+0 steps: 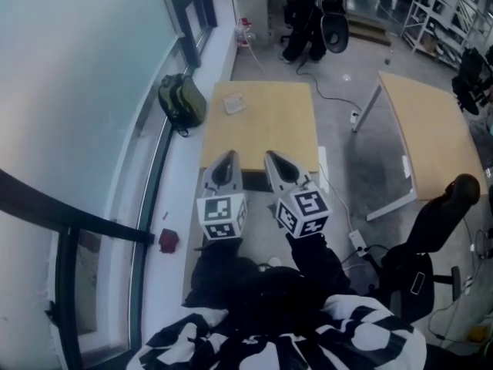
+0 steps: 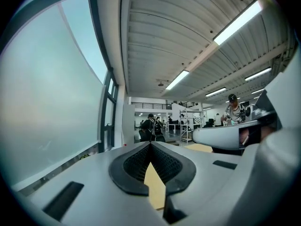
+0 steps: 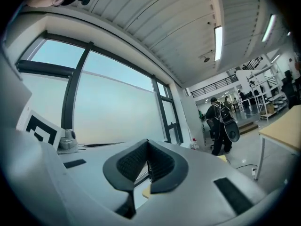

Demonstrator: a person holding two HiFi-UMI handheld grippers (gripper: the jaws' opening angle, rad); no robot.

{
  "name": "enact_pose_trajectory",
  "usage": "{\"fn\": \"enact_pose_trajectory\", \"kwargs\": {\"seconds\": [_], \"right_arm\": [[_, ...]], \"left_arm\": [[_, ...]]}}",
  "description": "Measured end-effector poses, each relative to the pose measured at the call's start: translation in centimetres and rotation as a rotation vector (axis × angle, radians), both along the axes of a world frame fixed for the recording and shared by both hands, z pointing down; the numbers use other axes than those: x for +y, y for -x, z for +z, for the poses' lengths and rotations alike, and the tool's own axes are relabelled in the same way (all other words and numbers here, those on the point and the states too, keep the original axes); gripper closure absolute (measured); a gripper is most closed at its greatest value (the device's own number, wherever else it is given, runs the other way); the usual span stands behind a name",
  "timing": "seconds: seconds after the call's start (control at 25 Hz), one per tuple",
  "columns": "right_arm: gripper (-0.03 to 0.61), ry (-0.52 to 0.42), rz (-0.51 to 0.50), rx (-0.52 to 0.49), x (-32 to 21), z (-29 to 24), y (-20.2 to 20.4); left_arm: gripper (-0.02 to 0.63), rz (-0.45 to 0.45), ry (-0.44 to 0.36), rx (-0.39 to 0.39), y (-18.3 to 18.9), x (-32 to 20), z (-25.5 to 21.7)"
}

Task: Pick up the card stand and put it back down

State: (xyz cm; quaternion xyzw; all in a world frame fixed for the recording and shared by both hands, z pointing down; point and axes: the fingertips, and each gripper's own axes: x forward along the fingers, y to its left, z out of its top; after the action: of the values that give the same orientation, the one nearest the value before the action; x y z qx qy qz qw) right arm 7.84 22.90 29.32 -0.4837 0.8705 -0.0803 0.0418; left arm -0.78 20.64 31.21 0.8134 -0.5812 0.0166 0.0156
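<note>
Left tongs (image 1: 226, 160) and right tongs (image 1: 276, 162) closed, empty.

A wooden table (image 1: 269, 133) stands beside tall windows (image 1: 77, 91).

No writing, label, brand or number can be read anywhere.

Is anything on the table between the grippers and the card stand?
Nothing visible does. The card stand sits alone near the far left of the table. Only bare tabletop lies between it and the left gripper and right gripper, which are both shut and empty over the near edge.
</note>
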Motion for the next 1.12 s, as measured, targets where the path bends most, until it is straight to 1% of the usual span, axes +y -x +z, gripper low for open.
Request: {"fn": "enact_pose_trajectory", "kwargs": {"seconds": [0.12,0.32,0.44,0.68,0.84,0.92,1.0,1.08,1.12], "right_arm": [[0.563,0.0,-0.025,-0.015,-1.2,-0.2,0.3],[0.563,-0.001,-0.029,-0.037,-4.2,0.0,-0.1],[0.563,0.006,-0.021,-0.015,-6.7,0.7,0.5],[0.562,-0.029,0.046,0.005,-14.8,-0.6,1.1],[0.563,-0.057,0.066,0.011,-20.5,-2.1,3.5],[0.563,-0.088,0.085,-0.009,-22.9,-2.6,4.8],[0.563,-0.121,0.109,-0.055,-24.8,-2.9,5.5],[0.563,-0.121,0.122,-0.079,-26.3,-2.3,6.0],[0.563,-0.111,0.127,-0.073,-27.1,-1.7,6.3]], "left_arm": [[0.611,0.002,-0.001,-0.015,-0.5,-1.5,0.1],[0.611,0.001,-0.002,-0.052,-1.1,-4.5,1.0],[0.611,0.006,-0.009,-0.035,-0.5,-8.0,1.0],[0.611,0.092,-0.048,-0.006,-0.8,-16.8,-0.2],[0.611,0.129,-0.084,0.016,0.8,-22.6,-2.3],[0.611,0.14,-0.104,0.024,1.9,-24.9,-3.0],[0.611,0.151,-0.111,0.034,3.1,-26.5,-3.0],[0.611,0.162,-0.106,0.059,4.4,-27.9,-2.5],[0.611,0.164,-0.101,0.067,5.1,-28.7,-2.1]]}}
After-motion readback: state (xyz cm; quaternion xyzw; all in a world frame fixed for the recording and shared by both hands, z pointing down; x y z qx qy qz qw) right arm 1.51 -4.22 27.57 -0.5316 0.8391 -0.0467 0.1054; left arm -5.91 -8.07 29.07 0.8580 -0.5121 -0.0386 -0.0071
